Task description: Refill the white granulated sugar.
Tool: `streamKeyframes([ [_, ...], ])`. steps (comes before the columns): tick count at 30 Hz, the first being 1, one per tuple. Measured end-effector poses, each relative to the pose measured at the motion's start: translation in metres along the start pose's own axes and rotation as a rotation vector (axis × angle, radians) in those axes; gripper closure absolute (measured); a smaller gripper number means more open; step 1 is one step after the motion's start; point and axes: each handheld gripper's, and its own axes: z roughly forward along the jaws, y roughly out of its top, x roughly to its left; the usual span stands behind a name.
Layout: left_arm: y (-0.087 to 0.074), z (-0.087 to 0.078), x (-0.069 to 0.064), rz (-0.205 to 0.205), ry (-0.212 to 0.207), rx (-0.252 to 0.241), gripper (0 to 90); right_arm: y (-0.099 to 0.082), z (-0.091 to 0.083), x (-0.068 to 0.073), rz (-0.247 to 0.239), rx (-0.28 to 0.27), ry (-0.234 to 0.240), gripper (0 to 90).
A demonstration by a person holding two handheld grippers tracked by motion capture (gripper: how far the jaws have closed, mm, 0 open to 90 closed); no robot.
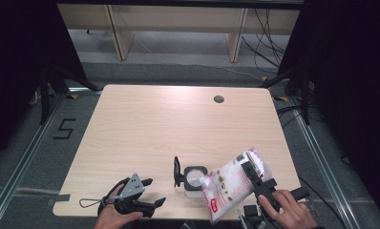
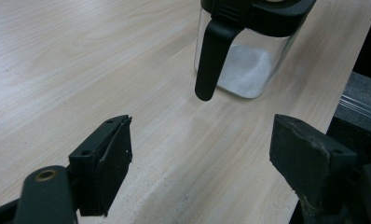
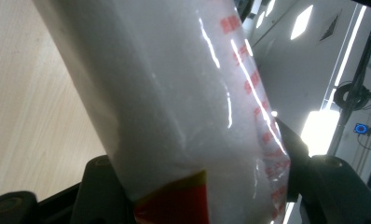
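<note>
A clear plastic bag of white granules with red print hangs tilted, its lower corner over the mouth of a glass jar. My right gripper is shut on the bag's upper part. In the right gripper view the bag sits squeezed between both jaws of the right gripper. The jar has a black rim, and its lid flap stands open at its left. Some white granules lie in the jar. My left gripper rests open on the table, left of the jar, and the left gripper has nothing between its jaws.
The light wooden table has a round cable hole near its far right corner. The jar stands close to the table's near edge. Wooden shelving and loose cables stand beyond the far edge.
</note>
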Motion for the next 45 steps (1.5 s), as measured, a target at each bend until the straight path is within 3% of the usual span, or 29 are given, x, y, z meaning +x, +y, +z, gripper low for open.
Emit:
streamKeyframes([
  [2,0.0004,-0.0001,0.0005,0.008,0.001,0.003,20.4,-0.0006,-0.0008,0.0008,0.012,0.009,0.013,45.3],
  [3,0.0004,0.0003,-0.0008,-0.02,0.001,-0.006,20.4,-0.0007,-0.0008,0.0009,0.017,0.008,0.013,45.3],
  [5,0.0002,0.0003,-0.0011,-0.021,0.001,-0.006,20.4,0.0002,0.0,0.0005,-0.004,-0.002,0.001,45.3],
  [7,0.0,-0.0001,-0.0009,-0.013,0.006,0.001,20.4,-0.0007,-0.0003,0.0013,0.019,0.006,0.023,45.3],
  [10,-0.0002,0.0005,-0.0011,-0.019,0.002,-0.008,20.4,-0.0013,0.0002,0.001,0.037,0.003,0.016,45.3],
  [15,-0.0002,0.0005,-0.0011,-0.019,0.003,-0.008,20.5,0.0,-0.0004,-0.0002,0.01,0.003,0.014,45.3],
  [17,0.0,0.0,0.0,0.001,0.002,-0.001,20.4,-0.0001,-0.0006,-0.0008,0.007,0.002,0.018,45.3],
  [18,0.0007,-0.0003,0.0003,0.01,-0.002,-0.003,20.4,-0.0007,0.0,0.0026,0.045,0.003,0.028,45.3],
  [21,0.0004,-0.0001,0.0006,0.009,-0.001,-0.006,20.4,-0.0012,0.0004,0.0045,0.073,0.003,0.031,45.3],
  [25,0.0004,0.0003,0.0004,0.01,-0.004,-0.01,20.4,-0.0023,-0.0002,0.0044,0.071,0.012,0.033,45.3],
  [26,0.0007,0.0004,0.0002,0.009,-0.004,-0.008,20.4,-0.002,-0.0003,0.0061,0.091,0.015,0.036,45.3],
  [28,-0.0001,0.0003,-0.0014,-0.017,-0.001,0.001,20.4,-0.0021,-0.0005,0.0059,0.085,0.016,0.035,45.3],
  [35,-0.0002,0.001,-0.0007,-0.007,0.0,-0.015,20.5,-0.0026,0.0005,0.005,0.079,0.004,0.033,45.3],
  [39,-0.0001,0.0,-0.0017,-0.015,0.004,0.0,20.4,-0.0027,0.0005,0.0052,0.076,0.004,0.033,45.3],
  [40,0.0004,0.0,-0.0008,-0.002,0.003,0.0,20.4,-0.0028,0.0005,0.0052,0.076,0.003,0.033,45.3],
  [45,0.0,0.0012,-0.0021,-0.016,-0.003,-0.008,20.4,-0.0024,-0.0004,0.0047,0.07,0.009,0.036,45.3],
])
